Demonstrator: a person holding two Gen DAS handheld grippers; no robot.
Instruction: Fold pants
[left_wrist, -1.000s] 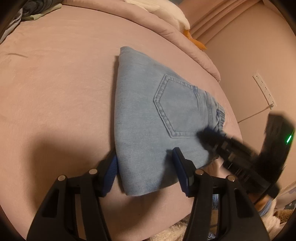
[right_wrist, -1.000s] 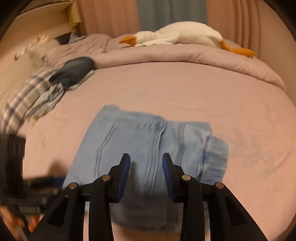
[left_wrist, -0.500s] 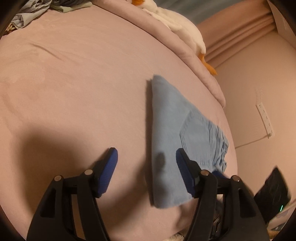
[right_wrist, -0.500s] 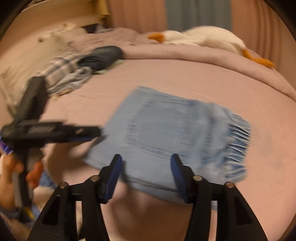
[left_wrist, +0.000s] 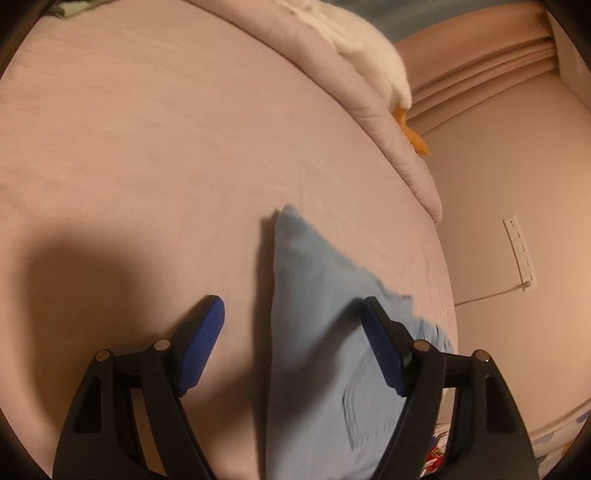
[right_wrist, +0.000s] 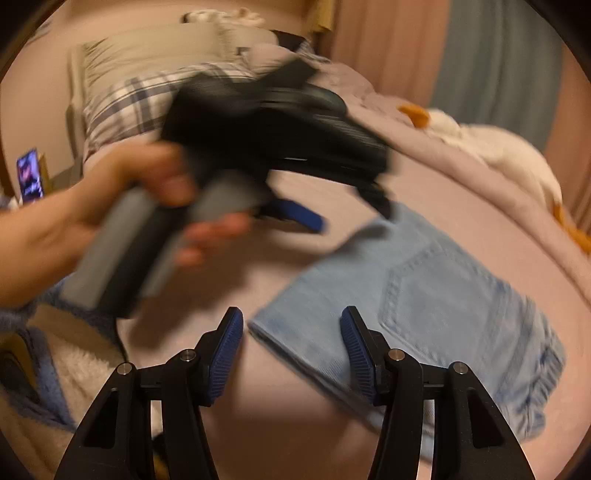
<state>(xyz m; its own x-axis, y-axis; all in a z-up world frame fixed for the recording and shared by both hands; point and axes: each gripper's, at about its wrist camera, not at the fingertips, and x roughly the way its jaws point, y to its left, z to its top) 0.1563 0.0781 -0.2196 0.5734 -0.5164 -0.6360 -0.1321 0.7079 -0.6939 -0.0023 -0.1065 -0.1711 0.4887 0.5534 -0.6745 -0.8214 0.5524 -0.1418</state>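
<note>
Folded pants (right_wrist: 424, 295) on the bed (left_wrist: 147, 147), both tools empty

Left gripper (left_wrist: 291, 325): jaws wide apart, holding nothing, above the pants' left edge at lower centre of the left-wrist view. Right gripper (right_wrist: 291, 332): jaws likewise spread, empty, over the near corner of the pale blue denim. In the right-wrist view, the blurred left tool crosses the upper left, gripped by a hand (right_wrist: 155, 192); a plush duck (right_wrist: 498, 147) lies at upper right
</note>
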